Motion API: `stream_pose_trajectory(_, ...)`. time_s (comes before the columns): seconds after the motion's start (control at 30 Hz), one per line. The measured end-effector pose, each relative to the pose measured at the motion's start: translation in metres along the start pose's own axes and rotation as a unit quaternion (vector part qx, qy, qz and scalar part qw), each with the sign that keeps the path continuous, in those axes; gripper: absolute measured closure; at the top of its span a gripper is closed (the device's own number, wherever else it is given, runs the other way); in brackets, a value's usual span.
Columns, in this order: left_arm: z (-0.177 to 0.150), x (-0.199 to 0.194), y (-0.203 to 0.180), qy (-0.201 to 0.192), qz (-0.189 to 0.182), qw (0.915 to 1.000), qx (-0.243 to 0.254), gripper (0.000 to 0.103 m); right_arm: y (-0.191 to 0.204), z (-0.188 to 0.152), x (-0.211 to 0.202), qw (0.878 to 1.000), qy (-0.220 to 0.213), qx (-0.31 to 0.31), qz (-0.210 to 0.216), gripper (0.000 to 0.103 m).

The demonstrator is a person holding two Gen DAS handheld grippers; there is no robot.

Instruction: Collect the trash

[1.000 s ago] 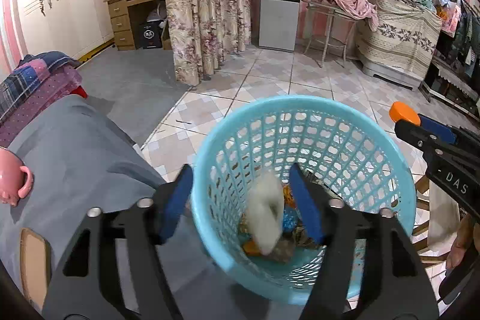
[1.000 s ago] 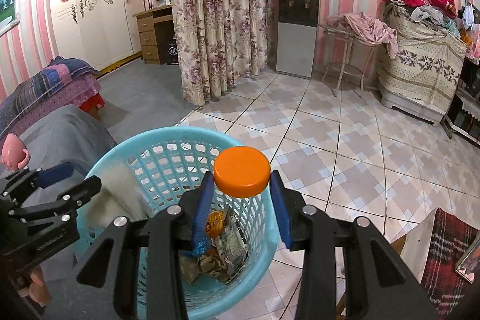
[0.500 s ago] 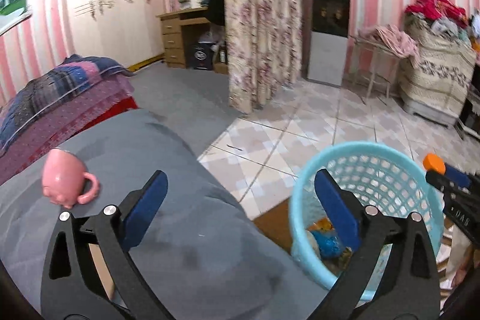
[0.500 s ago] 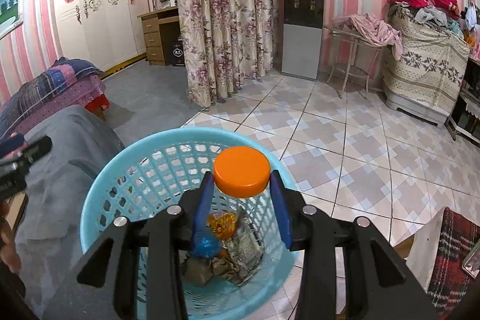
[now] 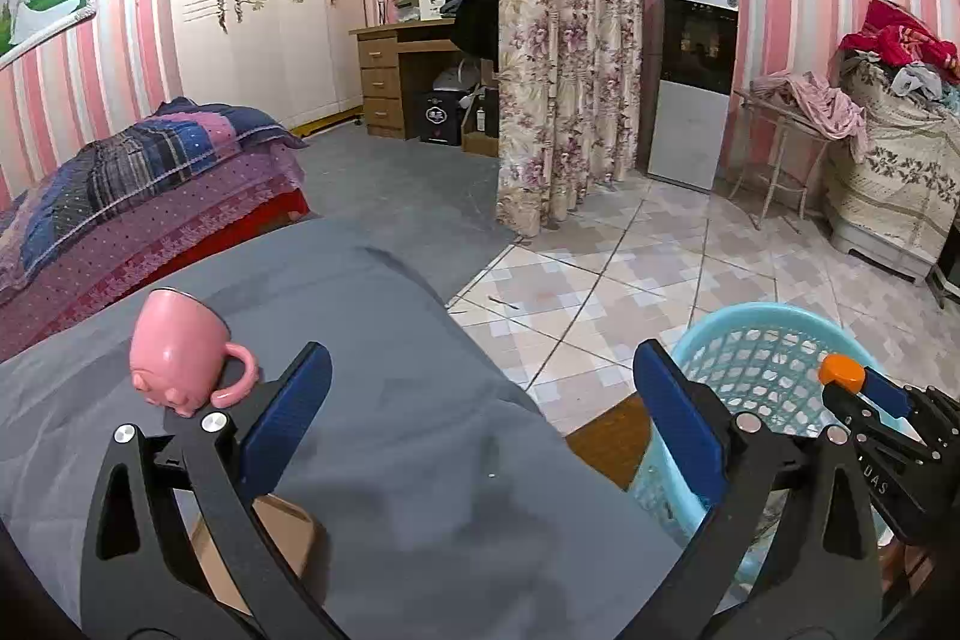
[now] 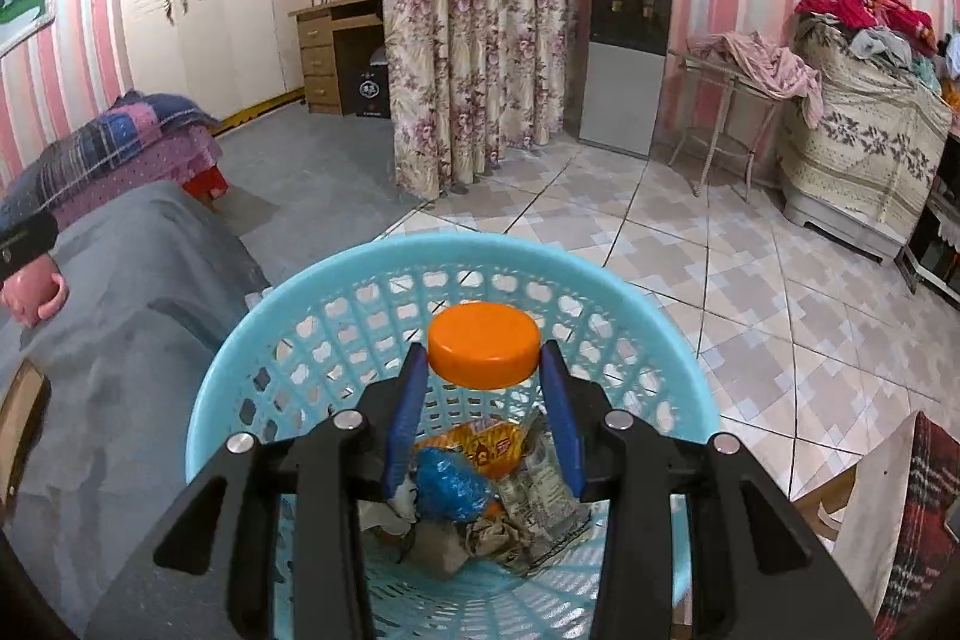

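Observation:
My right gripper (image 6: 483,388) is shut on an orange cap (image 6: 483,343) and holds it over the open top of the light blue mesh basket (image 6: 252,346). Crumpled wrappers and paper (image 6: 480,496) lie in the bottom of the basket. My left gripper (image 5: 480,412) is open and empty above the grey cloth-covered surface (image 5: 384,376), to the left of the basket (image 5: 768,358). The right gripper with the cap (image 5: 843,371) shows at the right edge of the left wrist view.
A pink mug (image 5: 180,355) lies on the grey cloth near my left finger. A brown flat object (image 5: 264,538) lies under the left gripper. A bed with plaid bedding (image 5: 132,184) stands left. Tiled floor (image 6: 750,280), a floral curtain (image 5: 564,88) and a water dispenser (image 5: 696,76) lie beyond.
My left gripper dropped a white wad into the basket, then swung up and left over the grey cloth. The right gripper holds the orange cap, now lower and closer over the basket.

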State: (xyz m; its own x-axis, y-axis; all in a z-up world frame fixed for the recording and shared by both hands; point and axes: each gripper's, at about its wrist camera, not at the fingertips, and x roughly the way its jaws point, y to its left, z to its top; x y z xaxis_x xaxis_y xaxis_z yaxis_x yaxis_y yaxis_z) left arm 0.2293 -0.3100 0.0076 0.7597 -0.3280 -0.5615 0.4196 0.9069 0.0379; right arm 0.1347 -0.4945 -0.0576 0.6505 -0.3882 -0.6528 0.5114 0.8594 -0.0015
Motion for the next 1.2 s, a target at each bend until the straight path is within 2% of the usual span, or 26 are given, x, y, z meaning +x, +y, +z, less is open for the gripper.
stream_pose_trajectory(0.03, 0.000, 0.000, 0.002, 0.001, 0.001, 1.0000, -0.001, 0.006, 0.002, 0.000, 0.001, 1.000, 0.002, -0.005, -0.002, 0.063)
stream_pose_trajectory(0.07, 0.000, 0.001, 0.003, 0.002, 0.002, 1.0000, -0.004, 0.006, 0.003, 0.000, 0.001, 1.000, 0.002, -0.008, -0.003, 0.058)
stream_pose_trajectory(0.1, 0.000, 0.001, 0.005, 0.003, 0.001, 1.0000, -0.008, 0.006, 0.004, 0.000, 0.000, 1.000, 0.001, -0.009, -0.004, 0.048)
stream_pose_trajectory(0.17, 0.000, 0.001, 0.008, 0.004, -0.001, 0.9999, -0.014, 0.006, 0.006, 0.000, 0.000, 1.000, 0.003, -0.010, -0.001, 0.038)
stream_pose_trajectory(0.33, 0.000, -0.002, 0.008, 0.003, -0.003, 0.9999, -0.017, 0.006, 0.006, 0.002, -0.006, 1.000, -0.006, -0.010, 0.013, 0.029)
stream_pose_trajectory(0.4, 0.000, -0.004, 0.007, 0.000, -0.001, 0.9999, -0.014, 0.006, 0.007, 0.001, -0.007, 1.000, -0.010, -0.013, 0.012, 0.017)
stream_pose_trajectory(0.57, 0.000, -0.017, 0.009, -0.010, 0.006, 0.9999, -0.011, 0.006, 0.015, 0.005, -0.016, 0.999, -0.022, -0.020, 0.013, 0.009)
stream_pose_trajectory(0.7, -0.001, -0.039, 0.017, -0.017, -0.003, 0.9996, -0.022, 0.006, 0.021, 0.000, -0.033, 0.999, -0.034, -0.016, 0.029, 0.008)
stream_pose_trajectory(0.83, -0.017, -0.078, 0.024, -0.038, 0.023, 0.9990, 0.000, 0.005, 0.033, -0.008, -0.050, 0.998, -0.045, -0.039, 0.034, 0.007)
stream_pose_trajectory(0.93, -0.032, -0.105, 0.040, -0.040, 0.025, 0.9989, -0.003, 0.005, 0.047, -0.013, -0.073, 0.995, -0.063, -0.053, 0.052, 0.005)
stream_pose_trajectory(1.1, -0.059, -0.143, 0.078, -0.031, 0.057, 0.9979, -0.009, 0.005, 0.065, -0.022, -0.109, 0.992, -0.090, -0.051, 0.065, 0.004)
stream_pose_trajectory(1.2, -0.074, -0.162, 0.104, -0.024, 0.073, 0.9969, -0.016, 0.005, 0.083, -0.040, -0.134, 0.988, -0.108, -0.078, 0.072, 0.004)
